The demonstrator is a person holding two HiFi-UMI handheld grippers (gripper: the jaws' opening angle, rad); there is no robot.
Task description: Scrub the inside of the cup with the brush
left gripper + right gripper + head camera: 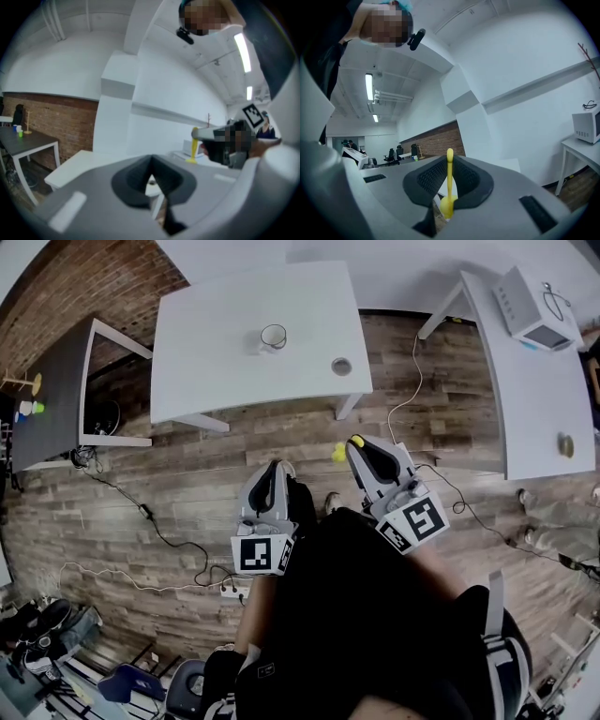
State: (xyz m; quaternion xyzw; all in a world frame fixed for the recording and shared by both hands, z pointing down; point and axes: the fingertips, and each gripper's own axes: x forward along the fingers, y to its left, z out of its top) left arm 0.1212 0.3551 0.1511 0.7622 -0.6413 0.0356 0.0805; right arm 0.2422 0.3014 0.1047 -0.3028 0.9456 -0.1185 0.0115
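Note:
A white cup stands on the white table ahead of me, far from both grippers. My right gripper is held over the wooden floor, shut on a yellow brush. In the right gripper view the brush stands upright between the pads, handle up, rounded yellow end low. My left gripper is beside it, shut with nothing in it. The left gripper view also shows the right gripper with the brush hanging from it.
A small round object lies near the table's right corner. A dark grey table stands at the left. A second white table at the right carries a white appliance. Cables trail over the floor.

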